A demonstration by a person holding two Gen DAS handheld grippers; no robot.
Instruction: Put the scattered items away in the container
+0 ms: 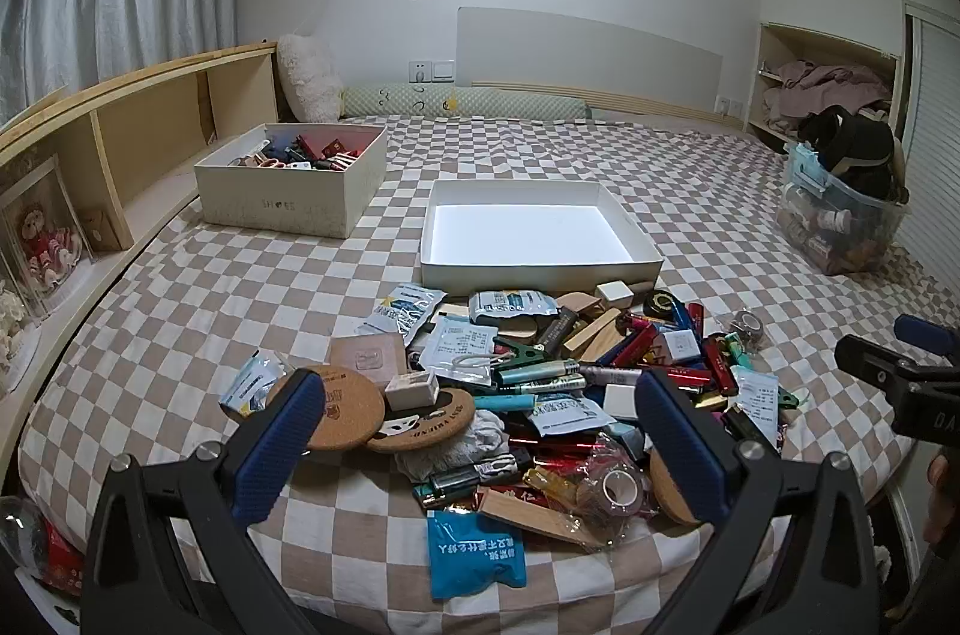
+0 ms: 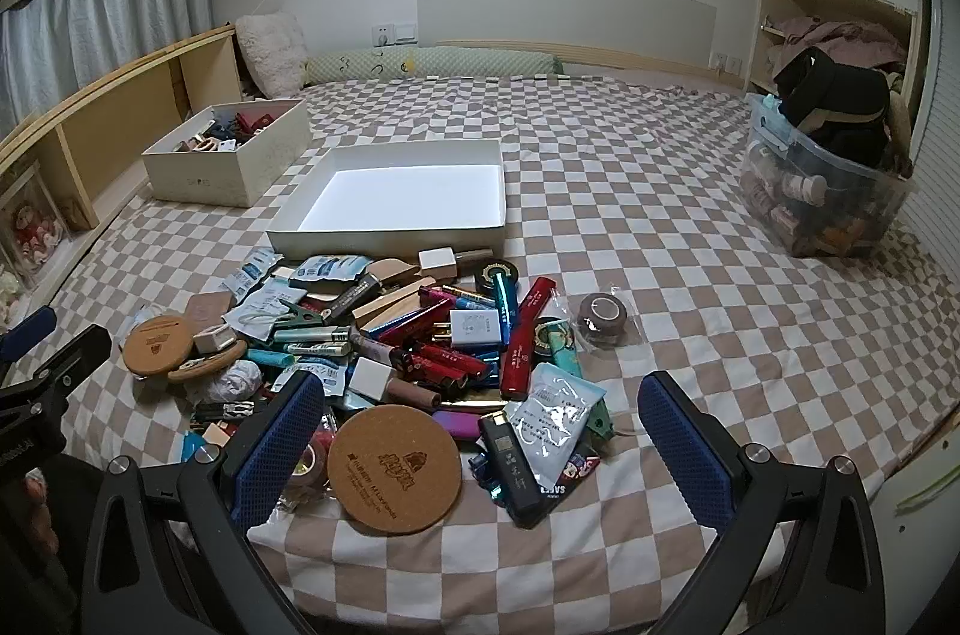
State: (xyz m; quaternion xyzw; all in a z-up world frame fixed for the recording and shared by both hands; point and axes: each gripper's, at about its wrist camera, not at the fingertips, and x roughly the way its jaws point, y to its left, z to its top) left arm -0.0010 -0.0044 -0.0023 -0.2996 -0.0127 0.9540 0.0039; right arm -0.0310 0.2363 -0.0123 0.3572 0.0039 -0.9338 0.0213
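Both my grippers, left (image 1: 480,431) and right (image 2: 480,431), wide open, holding nothing, hovering over pile (image 2: 390,341) on bed (image 2: 660,245). White tray (image 2: 384,233) just behind pile.

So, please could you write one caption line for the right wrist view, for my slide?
Open right gripper above a cork coaster in the clutter, empty white tray beyond.
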